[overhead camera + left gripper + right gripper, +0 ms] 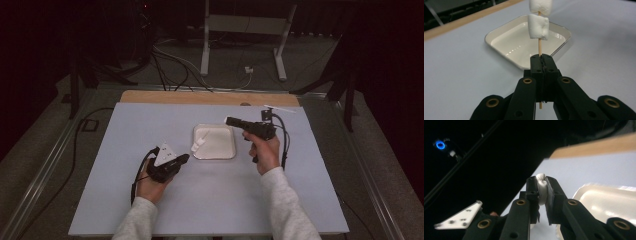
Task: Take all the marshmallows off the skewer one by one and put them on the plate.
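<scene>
From the high view I see the white tray [214, 142] at the centre of the pale worktop [125, 200]. My left gripper [186, 158] sits at about 8 o'clock from the tray, just beside its near left corner, pointing toward 2 o'clock. A skewer [198, 145] with white marshmallows on it reaches from its tip over the tray's left edge. My right gripper [230, 120] is held at about 2 o'clock from the tray, above its far right corner, pointing toward 9 o'clock. I cannot tell from here how its fingers stand.

In the left gripper view, the left gripper [541, 58] has its fingers [535, 65] pressed together on the thin wooden skewer [539, 46], which stands upright at 12 o'clock from them. Two marshmallows [538, 26] are threaded on it, one above the other, well clear of the fingertips. The tray [499, 33] lies empty behind them, toward 11 o'clock.

In the right gripper view, the right gripper [542, 181] has its fingers [533, 188] narrowed onto a single marshmallow [542, 189], squeezed between the pads with its top bulging just past the tips. The tray [584, 192] lies below at 4 o'clock, and the worktop's [586, 170] wooden edge runs at 1 o'clock.
</scene>
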A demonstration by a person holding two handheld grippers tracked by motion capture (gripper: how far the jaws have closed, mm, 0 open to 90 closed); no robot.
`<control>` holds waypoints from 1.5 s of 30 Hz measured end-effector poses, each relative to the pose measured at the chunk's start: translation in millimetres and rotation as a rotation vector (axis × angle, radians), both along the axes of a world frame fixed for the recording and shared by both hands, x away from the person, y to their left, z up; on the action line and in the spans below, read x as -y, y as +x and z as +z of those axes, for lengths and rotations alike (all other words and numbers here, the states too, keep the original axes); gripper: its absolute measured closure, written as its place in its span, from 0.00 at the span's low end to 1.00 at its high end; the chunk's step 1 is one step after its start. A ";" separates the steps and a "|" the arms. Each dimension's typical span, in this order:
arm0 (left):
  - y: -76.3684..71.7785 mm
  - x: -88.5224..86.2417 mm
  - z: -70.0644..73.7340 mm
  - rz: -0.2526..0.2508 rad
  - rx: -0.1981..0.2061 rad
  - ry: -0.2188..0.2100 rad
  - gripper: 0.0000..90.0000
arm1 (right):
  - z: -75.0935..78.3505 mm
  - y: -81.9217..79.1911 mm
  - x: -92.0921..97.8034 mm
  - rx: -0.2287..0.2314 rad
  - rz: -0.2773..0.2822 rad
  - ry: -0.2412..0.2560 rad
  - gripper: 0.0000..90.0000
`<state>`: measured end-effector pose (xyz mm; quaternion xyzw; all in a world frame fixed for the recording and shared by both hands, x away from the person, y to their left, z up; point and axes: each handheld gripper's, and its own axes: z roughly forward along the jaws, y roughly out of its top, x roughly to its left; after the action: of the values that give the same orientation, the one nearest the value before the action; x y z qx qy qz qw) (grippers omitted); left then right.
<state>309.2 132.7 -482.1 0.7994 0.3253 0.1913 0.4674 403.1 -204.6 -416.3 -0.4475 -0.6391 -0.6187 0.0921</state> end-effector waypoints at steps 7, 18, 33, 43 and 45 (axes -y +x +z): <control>0.9 4.4 3.6 0.002 0.000 -0.028 1.00 | -3.1 0.5 -7.7 0.038 0.025 -0.209 0.88; 2.7 6.9 2.1 0.008 -0.026 -0.051 1.00 | -46.7 10.9 -32.2 -0.005 -0.012 -0.388 0.87; 4.8 8.1 -0.6 0.011 -0.049 -0.059 1.00 | -82.8 15.0 -49.7 -0.069 -0.046 -0.497 0.49; 6.5 7.8 -2.3 0.018 -0.056 -0.066 1.00 | -60.3 5.1 -48.1 -0.025 0.036 -0.340 0.17; 6.6 8.0 -2.3 0.018 -0.056 -0.067 1.00 | -57.9 4.2 -48.2 -0.021 0.047 -0.321 0.17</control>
<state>315.8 124.7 -484.4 0.7855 0.3514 0.1620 0.4830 407.2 -156.4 -474.3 -0.4480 -0.7389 -0.5017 0.0405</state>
